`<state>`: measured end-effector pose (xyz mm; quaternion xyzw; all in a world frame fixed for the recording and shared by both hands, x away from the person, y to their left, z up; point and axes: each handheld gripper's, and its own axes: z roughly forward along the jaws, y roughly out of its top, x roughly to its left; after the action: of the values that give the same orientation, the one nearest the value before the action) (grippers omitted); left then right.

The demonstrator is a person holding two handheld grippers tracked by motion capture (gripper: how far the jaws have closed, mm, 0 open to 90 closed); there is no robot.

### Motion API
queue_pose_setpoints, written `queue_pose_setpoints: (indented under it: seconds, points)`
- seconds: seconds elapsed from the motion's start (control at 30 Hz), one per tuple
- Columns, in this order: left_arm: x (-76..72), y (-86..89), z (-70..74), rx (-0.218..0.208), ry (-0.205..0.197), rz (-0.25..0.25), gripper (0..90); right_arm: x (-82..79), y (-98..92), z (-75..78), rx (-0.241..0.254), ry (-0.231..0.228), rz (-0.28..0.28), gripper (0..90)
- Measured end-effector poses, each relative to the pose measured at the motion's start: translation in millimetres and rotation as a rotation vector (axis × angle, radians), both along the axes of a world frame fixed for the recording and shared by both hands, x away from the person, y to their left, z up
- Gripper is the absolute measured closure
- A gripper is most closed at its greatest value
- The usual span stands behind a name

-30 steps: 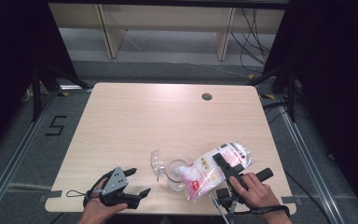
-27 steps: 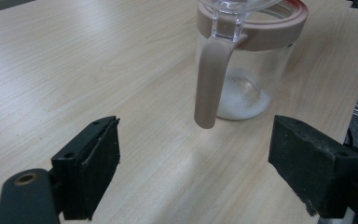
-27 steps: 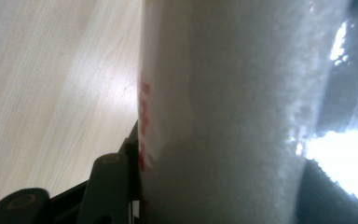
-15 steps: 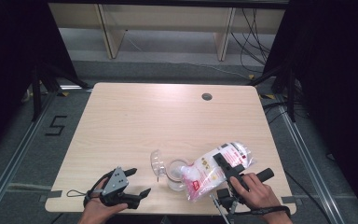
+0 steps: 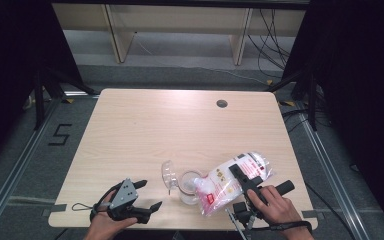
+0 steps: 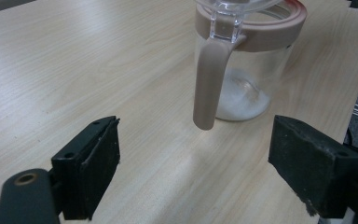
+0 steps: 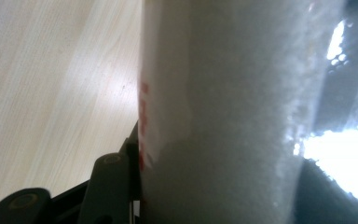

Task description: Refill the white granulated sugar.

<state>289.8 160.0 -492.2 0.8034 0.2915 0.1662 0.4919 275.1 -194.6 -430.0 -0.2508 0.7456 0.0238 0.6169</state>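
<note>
The bag (image 7: 223,112) presses against the right gripper view's lens, blurred, hiding the right claw's (image 5: 240,176) far jaw. The jug's (image 6: 242,60) lid is cut off in the left gripper view.

We see the table (image 5: 145,130) evenly lit amid dark surroundings; glare flares at three o'clock on the blurred, close bag (image 7: 242,116).
</note>
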Motion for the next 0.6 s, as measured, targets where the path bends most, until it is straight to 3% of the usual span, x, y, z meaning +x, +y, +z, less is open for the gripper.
queue_pose_setpoints:
  seconds: [0.1,0.33,0.4,0.43,0.5,0.6]
  points:
    - [0.1,0.5,1.3,0.011,-0.011,-0.001,16.0,0.0,-0.1,0.1,0.002,0.0,-0.001,53.3]
    - [0.0,-0.3,0.4,-0.001,0.007,-0.006,16.0,0.0,-0.4,0.2,0.0,0.001,-0.004,53.4]
    - [-0.9,-0.3,0.5,0.006,0.002,0.003,16.0,-1.3,-1.6,-1.1,0.014,0.008,-0.025,53.4]
    - [1.0,0.8,1.4,0.026,-0.021,-0.015,16.0,-1.2,-1.5,-0.9,0.013,0.008,-0.024,53.4]
    - [-0.2,-0.1,1.0,0.016,-0.005,-0.003,16.0,-1.4,-1.9,-1.2,0.021,0.013,-0.029,53.4]
    - [0.5,0.3,1.0,0.024,-0.019,-0.016,16.0,-1.5,-2.0,-0.6,0.017,0.012,-0.028,53.4]
